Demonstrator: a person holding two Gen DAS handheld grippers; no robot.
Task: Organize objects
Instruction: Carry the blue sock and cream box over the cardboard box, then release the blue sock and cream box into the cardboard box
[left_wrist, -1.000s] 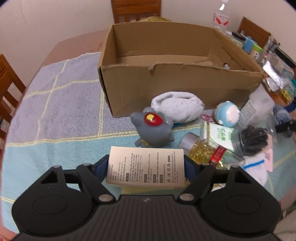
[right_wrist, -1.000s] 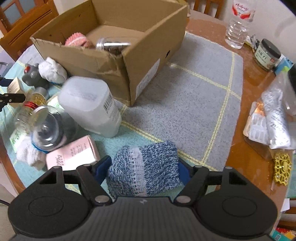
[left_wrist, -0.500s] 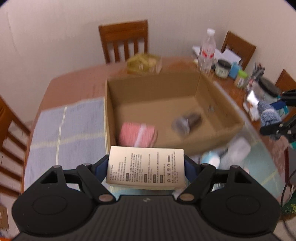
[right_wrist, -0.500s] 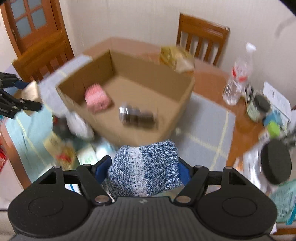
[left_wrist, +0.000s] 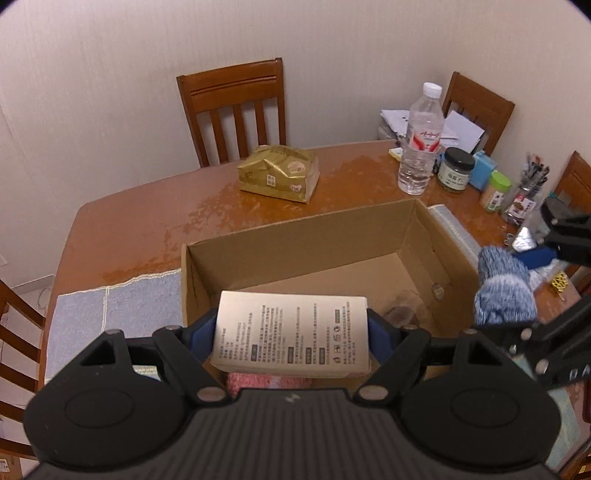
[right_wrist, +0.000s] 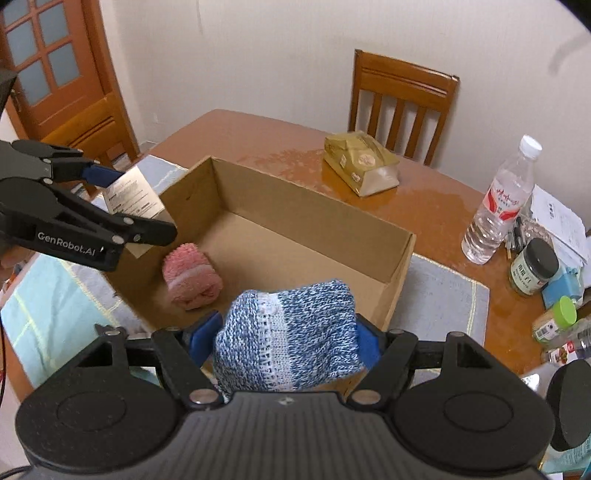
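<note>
— Both tongs were full: the left gripper (left_wrist: 291, 334) pinched a pale printed carton (left_wrist: 291, 334) by its two short ends, and the right gripper (right_wrist: 286, 341) squeezed a blue knitted roll (right_wrist: 288, 338) between its pads. Each hung over the near side of the cardboard box (right_wrist: 400, 254)

— How did they look to handle?

— The carton seemed light and stiff, though smooth enough to slip if gripped loosely. The roll looked soft and would dent, so its middle was the sensible hold. A pink towel roll (right_wrist: 192, 280) already lay inside
</note>
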